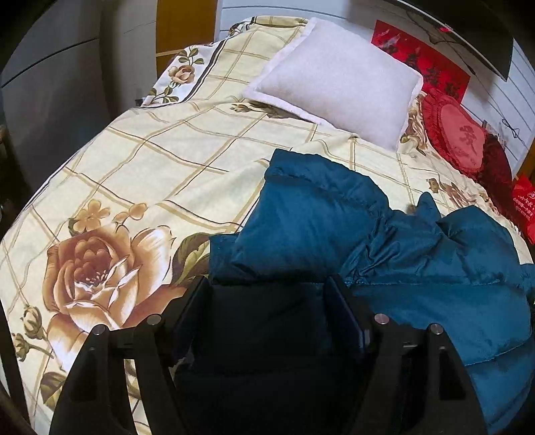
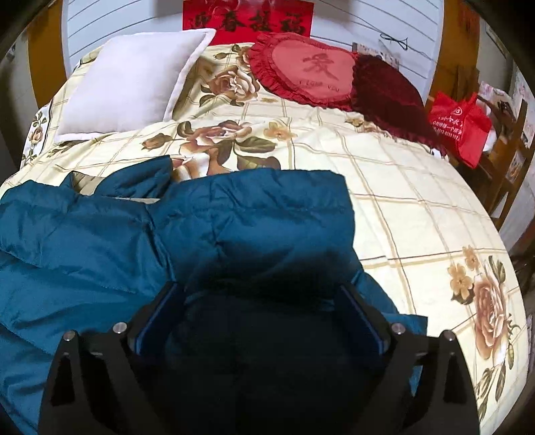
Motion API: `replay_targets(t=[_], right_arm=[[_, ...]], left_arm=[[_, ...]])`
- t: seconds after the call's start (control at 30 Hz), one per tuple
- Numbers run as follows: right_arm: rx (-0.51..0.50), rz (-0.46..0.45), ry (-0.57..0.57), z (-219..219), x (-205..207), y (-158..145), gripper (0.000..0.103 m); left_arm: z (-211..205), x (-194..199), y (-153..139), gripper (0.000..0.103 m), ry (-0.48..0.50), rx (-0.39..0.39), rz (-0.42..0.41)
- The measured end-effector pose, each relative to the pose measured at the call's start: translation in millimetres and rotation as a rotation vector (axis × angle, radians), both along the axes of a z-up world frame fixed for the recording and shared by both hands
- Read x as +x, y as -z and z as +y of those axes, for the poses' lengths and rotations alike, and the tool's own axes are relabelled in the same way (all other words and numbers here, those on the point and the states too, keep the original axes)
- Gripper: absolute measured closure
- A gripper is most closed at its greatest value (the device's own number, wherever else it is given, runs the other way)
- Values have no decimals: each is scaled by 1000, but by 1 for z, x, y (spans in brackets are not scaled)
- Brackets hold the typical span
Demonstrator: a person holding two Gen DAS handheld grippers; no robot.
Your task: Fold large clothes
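I had the blue down jacket (image 1: 394, 254) spread across the near part of the bed (image 1: 140, 174), lying on the cream checked cover printed with big roses. My left hand-held gripper (image 1: 267, 284) pointed down at the jacket's left side, where one padded panel was folded over on top; its fingers (image 1: 337, 291) stood apart with dark jacket fabric bulging between them, and I could not tell whether the pads actually pressed on it. My right hand-held gripper (image 2: 264, 287) hung over the jacket's right side, near the edge where the blue padding met the bare cover; its fingers (image 2: 354, 294) stood wide apart, the fabric sat in shadow between them, and I saw no pinch on it. In the right wrist view the jacket (image 2: 110, 241) bunched into folds toward the left, with a flat quilted panel straight ahead. Up at the head of the bed lay a white pillow (image 2: 130, 90) on the left and a red heart-shaped cushion (image 2: 307, 73) with a frilled edge on the right, a darker red cushion (image 2: 388, 97) touching it. A red banner (image 2: 247, 20) with characters hung on the wall behind them. Beyond the right edge of the bed, a red shopping bag (image 2: 458, 127) sat on a wooden chair (image 2: 508, 144).
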State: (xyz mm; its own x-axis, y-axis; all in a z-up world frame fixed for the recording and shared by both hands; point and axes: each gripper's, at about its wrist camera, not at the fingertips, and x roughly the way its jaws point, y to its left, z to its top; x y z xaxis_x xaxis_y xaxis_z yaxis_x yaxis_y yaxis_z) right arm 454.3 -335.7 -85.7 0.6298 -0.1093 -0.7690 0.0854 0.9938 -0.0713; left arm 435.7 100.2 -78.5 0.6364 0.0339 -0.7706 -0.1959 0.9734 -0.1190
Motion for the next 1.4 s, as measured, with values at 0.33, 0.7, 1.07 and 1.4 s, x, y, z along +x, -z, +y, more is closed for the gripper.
replay_targets(t=[0.33, 0.7, 1.07, 1.4], right_arm=[[-21, -97, -176, 27, -100, -43, 10], [17, -36, -94, 2, -125, 7, 5], [120, -12, -124, -11, -150, -15, 1], [278, 15, -15, -73, -187, -20, 0]], left_arm=[[-2, -55, -43, 50, 53, 19, -104], [-13, -98, -7, 50, 92, 37, -39], [7, -123, -26, 49, 112, -124, -43], [39, -141, -21, 49, 111, -255, -11]])
